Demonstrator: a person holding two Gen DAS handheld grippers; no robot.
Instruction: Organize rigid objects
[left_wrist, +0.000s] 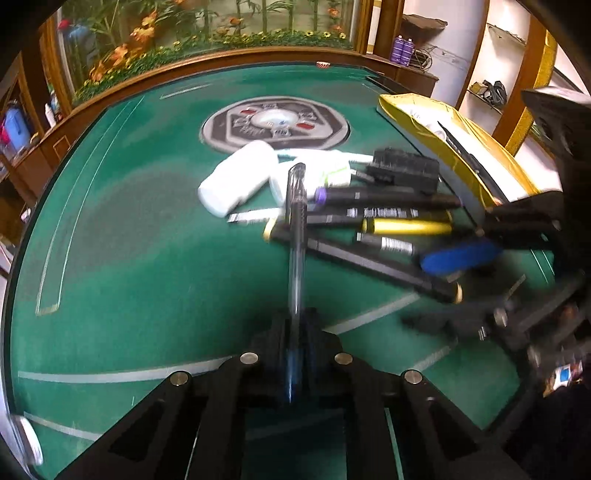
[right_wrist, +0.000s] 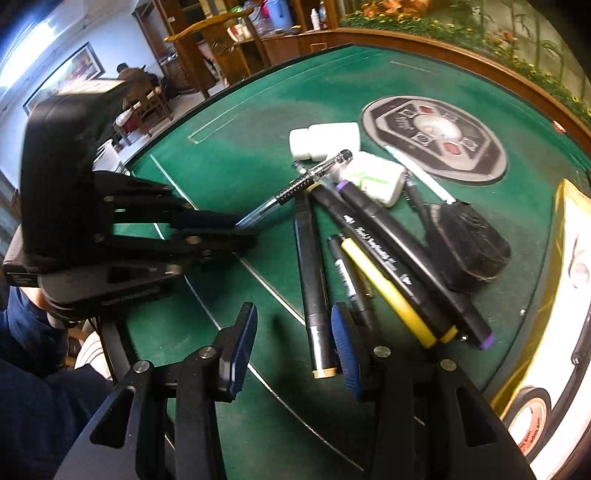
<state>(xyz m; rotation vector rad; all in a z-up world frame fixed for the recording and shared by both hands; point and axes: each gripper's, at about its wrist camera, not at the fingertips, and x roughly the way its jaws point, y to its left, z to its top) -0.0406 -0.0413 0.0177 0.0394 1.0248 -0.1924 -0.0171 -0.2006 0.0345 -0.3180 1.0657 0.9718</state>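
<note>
Left gripper (left_wrist: 295, 354) jaws clamped on a clear ballpoint pen (left_wrist: 296, 236) – black grip, tip raised over the marker pile. Right gripper (right_wrist: 291, 347) jaws apart, over a black marker (right_wrist: 314, 280) lying on the green table (right_wrist: 229, 155). Markers beyond – yellow, purple-capped; script on one unreadable. Farther: white bottle (right_wrist: 325, 140), black brush (right_wrist: 465, 251). Yellow pouch (left_wrist: 461, 147) at the table edge, contents unclear.

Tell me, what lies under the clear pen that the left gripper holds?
The clear pen, shut in the left gripper, crosses above a black marker and the green table. Its tip reaches over the white box. Whether it touches them cannot be seen.
</note>
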